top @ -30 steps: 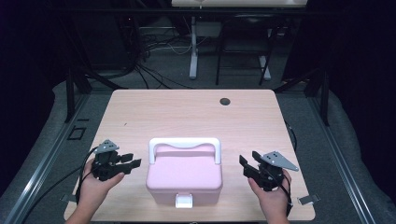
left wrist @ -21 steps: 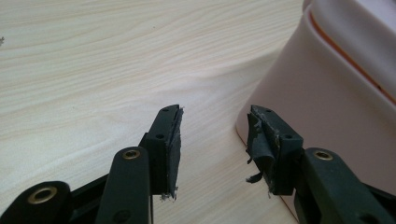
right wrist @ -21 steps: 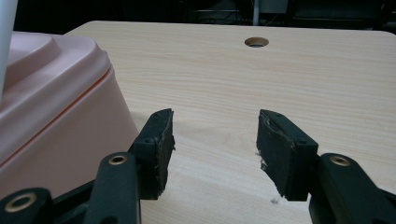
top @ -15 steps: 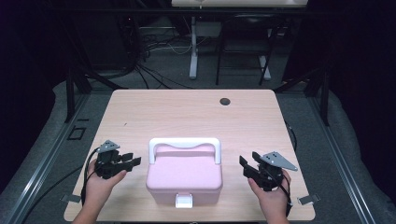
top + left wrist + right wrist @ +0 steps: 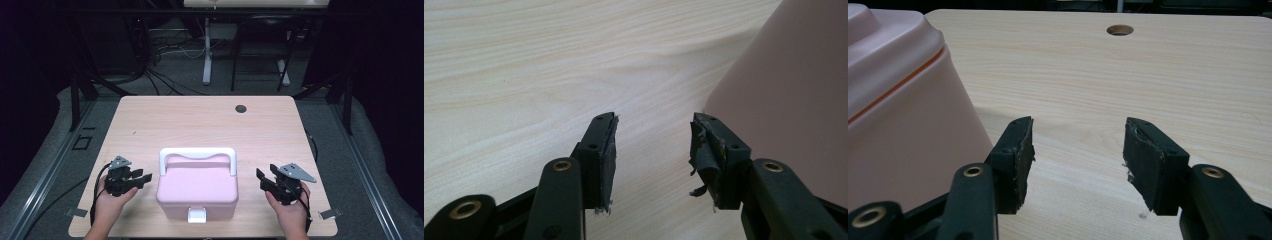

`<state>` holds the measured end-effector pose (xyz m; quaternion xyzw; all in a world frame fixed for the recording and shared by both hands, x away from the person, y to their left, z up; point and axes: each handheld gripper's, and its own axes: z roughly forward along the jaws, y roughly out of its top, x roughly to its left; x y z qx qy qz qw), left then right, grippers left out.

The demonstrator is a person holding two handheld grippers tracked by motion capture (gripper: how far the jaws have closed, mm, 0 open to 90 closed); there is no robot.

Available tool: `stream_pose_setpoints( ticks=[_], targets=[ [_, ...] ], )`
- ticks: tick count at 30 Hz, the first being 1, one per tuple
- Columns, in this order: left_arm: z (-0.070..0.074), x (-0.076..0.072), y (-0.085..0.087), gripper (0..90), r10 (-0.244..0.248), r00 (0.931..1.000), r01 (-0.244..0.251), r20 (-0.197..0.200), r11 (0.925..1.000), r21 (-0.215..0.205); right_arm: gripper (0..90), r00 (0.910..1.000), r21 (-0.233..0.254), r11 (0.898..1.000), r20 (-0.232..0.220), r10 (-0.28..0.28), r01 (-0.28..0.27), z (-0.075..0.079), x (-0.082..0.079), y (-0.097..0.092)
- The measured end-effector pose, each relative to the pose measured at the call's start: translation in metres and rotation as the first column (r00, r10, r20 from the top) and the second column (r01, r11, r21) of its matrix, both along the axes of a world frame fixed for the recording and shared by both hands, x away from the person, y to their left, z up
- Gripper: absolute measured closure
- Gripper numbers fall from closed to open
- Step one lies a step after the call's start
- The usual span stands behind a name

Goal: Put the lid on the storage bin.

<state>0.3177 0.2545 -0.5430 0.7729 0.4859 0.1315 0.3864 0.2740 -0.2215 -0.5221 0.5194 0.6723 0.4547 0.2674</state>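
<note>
Evidently the work in hand is the pink box (image 5: 196,189), which sits at the lower middle of the high view, near the front edge of the worktop (image 5: 200,120), with its white handle (image 5: 197,154) standing up along the far side of the lid and its white latch (image 5: 197,215) facing the person. The left tongs (image 5: 146,178) hang at the lower left of that view, just beside the box's left wall, and the right tongs (image 5: 261,179) at the lower right, just beside its right wall. Both sets of tongs stand apart with nothing between them; in the left gripper view the box (image 5: 789,95) fills the right side past the pads (image 5: 606,160), and in the right gripper view the box (image 5: 898,110) rises at the left, clear of the pads (image 5: 1020,160).

My judgement is that the box is about to be taken or opened. To do it well, bring each hand in level and square to its wall. If the lid is to go up, one hand should steady the body low down while the other works the latch at the front. The walls slope and look smooth, so a pinch high on them could slip; the handle or the lid's rim offers a surer hold.
</note>
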Motion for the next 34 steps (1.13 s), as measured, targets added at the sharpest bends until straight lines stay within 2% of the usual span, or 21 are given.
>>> stream_pose_setpoints(
  ticks=[6, 11, 21, 26, 34],
  targets=[
    [-0.006, -0.004, -0.006, 53.1, -0.022, 0.9997, 0.022, 0.005, 0.9993, 0.029, 45.3, 0.9999, -0.003, 1.000, -0.009, 0.005, -0.005, -0.003, 0.000, 0.000],
    [-0.008, -0.006, -0.010, 52.9, -0.045, 0.9989, 0.044, 0.012, 0.9963, 0.073, 45.2, 0.9997, -0.012, 1.000, -0.015, 0.017, -0.017, -0.006, 0.000, 0.003],
    [-0.011, -0.011, -0.014, 51.9, -0.070, 0.9975, 0.069, 0.011, 0.9961, 0.055, 45.0, 0.9995, -0.025, 0.999, -0.017, 0.027, -0.028, -0.009, -0.001, 0.006],
    [-0.012, -0.013, -0.014, 51.4, -0.068, 0.9975, 0.067, 0.019, 0.9963, 0.054, 44.4, 0.9989, -0.042, 0.998, -0.007, 0.045, -0.046, -0.011, -0.002, 0.010],
    [-0.014, -0.009, -0.011, 49.0, -0.050, 0.9987, 0.050, 0.013, 0.9984, 0.029, 43.8, 0.9986, -0.046, 0.998, -0.027, 0.046, -0.047, -0.016, 0.000, 0.005]
  ],
)
